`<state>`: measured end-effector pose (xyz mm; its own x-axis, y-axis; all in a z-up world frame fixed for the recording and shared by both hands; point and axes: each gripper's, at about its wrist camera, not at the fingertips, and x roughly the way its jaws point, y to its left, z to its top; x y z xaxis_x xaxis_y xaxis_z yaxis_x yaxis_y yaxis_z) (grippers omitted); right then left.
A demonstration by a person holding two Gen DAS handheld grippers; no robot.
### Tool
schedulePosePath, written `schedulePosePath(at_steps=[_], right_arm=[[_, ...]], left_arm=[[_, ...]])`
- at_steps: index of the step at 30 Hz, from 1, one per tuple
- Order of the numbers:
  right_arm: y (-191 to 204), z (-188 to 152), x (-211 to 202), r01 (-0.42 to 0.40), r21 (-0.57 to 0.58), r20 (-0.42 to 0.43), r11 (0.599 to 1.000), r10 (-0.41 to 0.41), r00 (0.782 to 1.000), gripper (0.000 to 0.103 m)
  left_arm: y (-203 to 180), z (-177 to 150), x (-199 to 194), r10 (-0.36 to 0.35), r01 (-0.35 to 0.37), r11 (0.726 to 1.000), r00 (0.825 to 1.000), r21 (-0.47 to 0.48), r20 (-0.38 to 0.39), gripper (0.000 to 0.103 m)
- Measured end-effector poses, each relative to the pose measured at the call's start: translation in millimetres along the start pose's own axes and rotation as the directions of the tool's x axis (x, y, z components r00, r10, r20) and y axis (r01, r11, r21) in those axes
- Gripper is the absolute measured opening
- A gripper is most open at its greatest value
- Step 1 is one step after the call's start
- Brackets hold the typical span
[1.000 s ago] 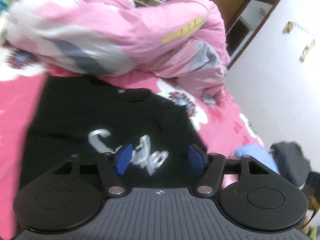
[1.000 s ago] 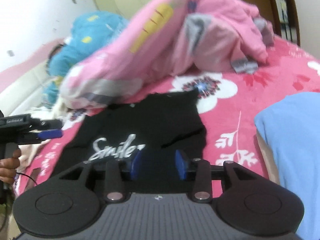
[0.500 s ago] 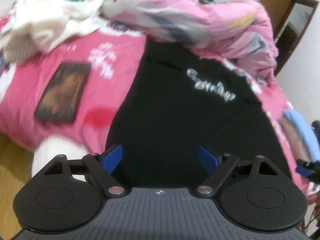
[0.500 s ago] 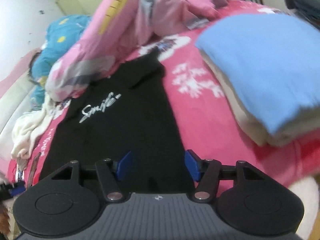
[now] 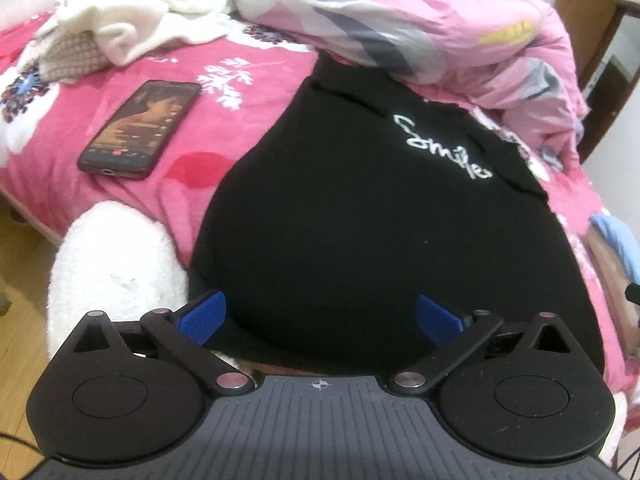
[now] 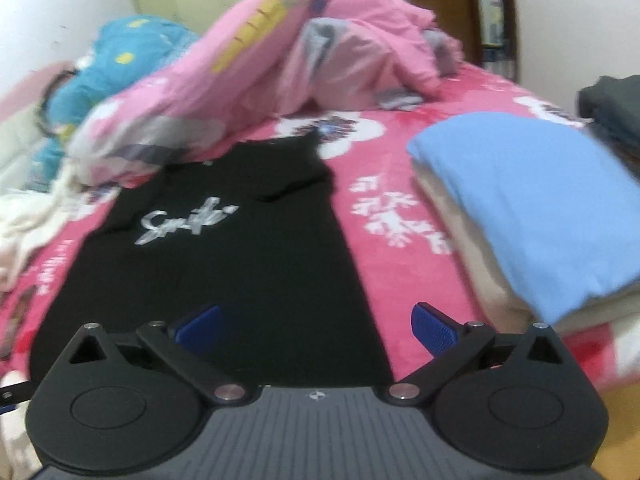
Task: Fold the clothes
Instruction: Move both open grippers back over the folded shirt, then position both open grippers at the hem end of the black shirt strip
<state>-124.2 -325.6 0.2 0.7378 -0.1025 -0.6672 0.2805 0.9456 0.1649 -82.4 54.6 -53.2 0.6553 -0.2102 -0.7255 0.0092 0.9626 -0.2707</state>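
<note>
On the bed with the pink floral fleece cover (image 5: 248, 184): one black cotton T-shirt with white "Smile" script (image 5: 360, 208), spread lengthwise with both sleeves turned in, so it reads as a narrow strip; hem at the near edge of the bed, collar toward the crumpled pink quilt (image 5: 420, 28). A half-folded state, as far as the pictures tell.

Left gripper (image 5: 320, 318): fingers spread wide, holding nothing, poised at the hem, left corner side. Right gripper (image 6: 316, 330): fingers likewise wide apart and empty, at the hem's right side.

Adjacent items: dark smartphone with lit screen (image 5: 140, 130), left of the shirt, apart from it; folded light-blue cloth on a cream stack (image 6: 532, 208), right of the shirt, near; white fluffy cushion (image 5: 116, 272) at the bed edge, beside the left corner of the hem.

Risks, judged:
- Hem overhangs the edge; a pinch taking only the top layer would let the lower layer sag and the fold go crooked.
- Turned-in sleeves lie loose; a quick lift could flip them out.
- Quilt crowds the collar; cloth carried forward may snag there.
- Fleece clings; dragging could rumple the strip.
- Wide swing could brush the phone or stack.
</note>
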Motion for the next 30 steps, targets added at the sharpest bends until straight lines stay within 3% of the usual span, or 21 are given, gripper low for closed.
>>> schedulePosePath(at_steps=[8,20,26,30], right_arm=[[8.7,-6.6,5.8,0.072,-0.021,-0.016,0.997,-0.072,0.997,0.103],[5.2,-10.2,-6.3,-0.101,-0.046,0.017,0.994,0.102,0.995,0.103],[5.4,-19.1,-11.9,-0.170,-0.050,0.036,0.984,0.172,0.985,0.103],[3.3,-20.1,-13.4,-0.114,-0.046,0.056,0.992,0.117,0.992,0.103]], left_arm=[[-13.8,-9.4,-6.1,0.131,-0.132,0.985,0.991,0.114,0.023,0.103],[-17.8,-10.7,-7.5,0.233,-0.238,0.959,0.971,0.155,0.048,0.103],[-13.0,-9.9,-15.2,0.195,-0.204,0.972,0.977,0.120,0.081,0.103],[-7.9,-9.8,-20.5,0.127,-0.133,0.988,0.988,0.079,0.086,0.103]])
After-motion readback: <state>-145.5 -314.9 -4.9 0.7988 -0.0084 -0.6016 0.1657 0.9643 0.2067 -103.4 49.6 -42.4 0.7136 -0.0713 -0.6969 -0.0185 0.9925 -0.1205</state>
